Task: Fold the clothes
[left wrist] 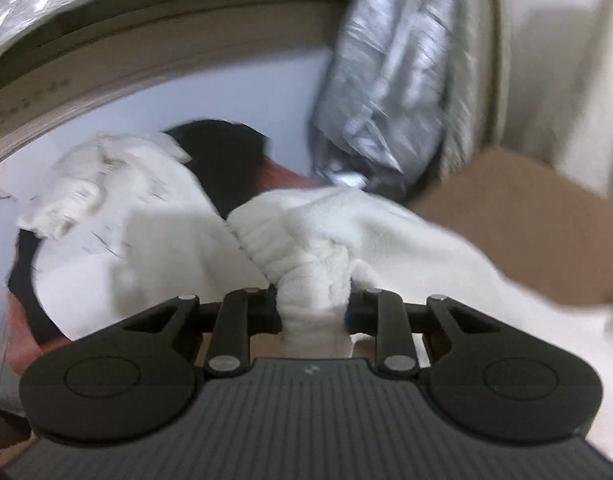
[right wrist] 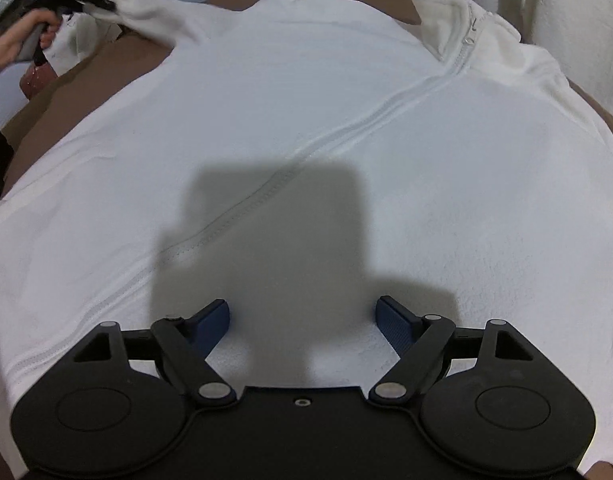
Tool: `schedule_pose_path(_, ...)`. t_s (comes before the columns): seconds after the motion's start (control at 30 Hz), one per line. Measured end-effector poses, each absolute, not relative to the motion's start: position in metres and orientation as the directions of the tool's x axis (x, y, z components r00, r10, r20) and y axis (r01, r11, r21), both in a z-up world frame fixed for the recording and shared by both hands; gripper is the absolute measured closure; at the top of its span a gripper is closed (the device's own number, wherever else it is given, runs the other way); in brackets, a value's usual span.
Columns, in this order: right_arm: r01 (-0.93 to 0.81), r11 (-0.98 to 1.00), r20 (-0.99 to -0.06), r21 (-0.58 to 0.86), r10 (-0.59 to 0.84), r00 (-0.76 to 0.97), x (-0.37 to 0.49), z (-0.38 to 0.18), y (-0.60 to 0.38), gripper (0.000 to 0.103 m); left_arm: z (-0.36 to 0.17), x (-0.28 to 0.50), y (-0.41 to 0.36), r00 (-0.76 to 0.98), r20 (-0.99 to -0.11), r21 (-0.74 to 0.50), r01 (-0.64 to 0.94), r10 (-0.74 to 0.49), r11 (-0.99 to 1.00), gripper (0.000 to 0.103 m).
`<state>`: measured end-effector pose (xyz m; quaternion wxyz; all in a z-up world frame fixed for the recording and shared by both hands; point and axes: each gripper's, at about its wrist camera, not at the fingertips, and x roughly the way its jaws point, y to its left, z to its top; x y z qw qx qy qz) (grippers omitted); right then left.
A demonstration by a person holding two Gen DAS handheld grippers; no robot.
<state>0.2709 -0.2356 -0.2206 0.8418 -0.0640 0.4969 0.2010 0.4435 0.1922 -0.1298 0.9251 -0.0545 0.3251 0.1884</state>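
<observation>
- Fleece jacket (right wrist: 306,128), white, zipped, lies flat on brown tabletop (right wrist: 118,52); collar at 1 o'clock.
- Left gripper (left wrist: 312,304) clamps bunched sleeve cuff (left wrist: 306,268).
- Right gripper (right wrist: 304,316) jaws wide, empty, above jacket.

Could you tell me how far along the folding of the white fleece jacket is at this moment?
Done: the white fleece jacket lies spread front-up on the brown surface, its zipper closed. In hand: the left gripper is clamped on the ribbed cuff of one sleeve; the right gripper hangs open above the jacket's body, holding nothing. Left: no fold shows yet, so both sleeves and the body remain to be folded.
</observation>
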Motion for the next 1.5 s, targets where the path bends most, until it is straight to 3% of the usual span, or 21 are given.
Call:
schedule_pose_path(0.07, -0.424, 0.903, -0.866, 0.068, 0.264, 0.424, 0.268, -0.222, -0.232, 0.013, -0.126, 0.450, 0.202, 0.708, -0.633, 0.032, -0.380, 0.313, 0.925, 0.078)
schedule_pose_path(0.2, -0.427, 0.903, -0.864, 0.054, 0.256, 0.433, 0.265, -0.226, -0.229, 0.009, -0.151, 0.479, 0.184, 0.663, -0.665, 0.210, -0.276, 0.344, 0.938, 0.077)
schedule_pose_path(0.27, -0.415, 0.908, -0.861, 0.059, 0.256, 0.439, 0.264, -0.225, -0.230, 0.009, -0.178, 0.488, 0.182, 0.541, -0.742, 0.293, -0.270, 0.397, 0.917, 0.065)
schedule_pose_path(0.3, -0.412, 0.909, -0.859, 0.058, 0.256, 0.443, 0.263, -0.225, -0.231, 0.008, -0.192, 0.489, 0.184, 0.463, -0.775, 0.326, -0.291, 0.430, 0.900, 0.065)
schedule_pose_path(0.37, -0.407, 0.912, -0.855, 0.055, 0.254, 0.452, 0.261, -0.226, -0.231, 0.007, -0.208, 0.476, 0.190, 0.396, -0.783, 0.351, -0.353, 0.479, 0.867, 0.058)
schedule_pose_path(0.43, -0.394, 0.917, -0.854, 0.052, 0.245, 0.458, 0.257, -0.224, -0.229, 0.006, -0.208, 0.450, 0.172, 0.456, -0.691, 0.441, -0.349, 0.561, 0.827, 0.052)
schedule_pose_path(0.47, -0.388, 0.920, -0.854, 0.050, 0.241, 0.461, 0.256, -0.223, -0.228, 0.006, -0.207, 0.435, 0.155, 0.500, -0.617, 0.522, -0.319, 0.608, 0.791, 0.038)
schedule_pose_path(0.57, -0.306, 0.951, -0.869, 0.050, 0.192, 0.455, 0.255, -0.218, -0.222, 0.006, -0.188, 0.379, 0.111, 0.629, -0.565, 0.534, -0.215, 0.534, 0.818, 0.032)
schedule_pose_path(0.67, -0.241, 0.950, -0.841, 0.200, 0.293, 0.455, 0.246, -0.201, -0.205, 0.006, -0.157, 0.319, 0.086, 0.665, -0.685, 0.280, -0.136, 0.297, 0.950, 0.028)
schedule_pose_path(0.73, -0.332, 0.903, -0.807, 0.272, 0.402, 0.432, 0.232, -0.199, -0.180, 0.008, -0.154, 0.283, 0.075, 0.644, -0.755, 0.083, -0.099, 0.128, 0.992, 0.017)
schedule_pose_path(0.83, -0.462, 0.817, -0.759, 0.345, 0.533, 0.374, 0.210, -0.197, -0.141, 0.008, -0.175, 0.240, 0.047, 0.559, -0.827, -0.057, 0.017, -0.057, 0.998, 0.009)
schedule_pose_path(0.97, -0.615, 0.735, -0.792, 0.286, 0.542, 0.280, 0.168, -0.201, -0.091, 0.008, -0.203, 0.205, 0.028, 0.400, -0.906, -0.083, 0.150, -0.137, 0.985, 0.009)
schedule_pose_path(1.1, -0.669, 0.695, -0.804, 0.264, 0.542, 0.246, 0.130, -0.201, -0.073, 0.008, -0.208, 0.179, 0.046, 0.362, -0.908, -0.184, 0.107, -0.210, 0.977, 0.009)
schedule_pose_path(1.2, -0.690, 0.700, -0.826, 0.182, 0.490, 0.279, 0.101, -0.204, -0.070, 0.008, -0.211, 0.160, 0.055, 0.357, -0.896, -0.235, 0.121, -0.263, 0.964, 0.024)
schedule_pose_path(1.23, -0.684, 0.712, -0.827, 0.157, 0.473, 0.303, 0.093, -0.207, -0.072, 0.008, -0.211, 0.155, 0.052, 0.358, -0.891, -0.234, 0.167, -0.280, 0.958, 0.039)
schedule_pose_path(1.3, -0.669, 0.735, -0.828, 0.108, 0.439, 0.349, 0.079, -0.214, -0.076, 0.008, -0.208, 0.147, 0.041, 0.365, -0.882, -0.213, 0.253, -0.297, 0.944, 0.054)
schedule_pose_path(1.37, -0.652, 0.756, -0.826, 0.058, 0.403, 0.394, 0.064, -0.220, -0.080, 0.008, -0.205, 0.143, 0.032, 0.385, -0.874, -0.185, 0.302, -0.298, 0.935, 0.091)
schedule_pose_path(1.4, -0.635, 0.772, -0.817, 0.043, 0.393, 0.422, 0.057, -0.222, -0.081, 0.009, -0.204, 0.140, 0.028, 0.394, -0.873, -0.157, 0.333, -0.289, 0.930, 0.091)
schedule_pose_path(1.47, -0.650, 0.760, -0.795, -0.013, 0.386, 0.468, 0.044, -0.225, -0.075, 0.024, -0.203, 0.132, 0.026, 0.412, -0.880, -0.065, 0.387, -0.235, 0.920, 0.092)
schedule_pose_path(1.5, -0.677, 0.734, -0.792, -0.053, 0.382, 0.476, 0.040, -0.225, -0.070, 0.042, -0.201, 0.128, 0.031, 0.420, -0.883, -0.030, 0.396, -0.210, 0.918, 0.093)
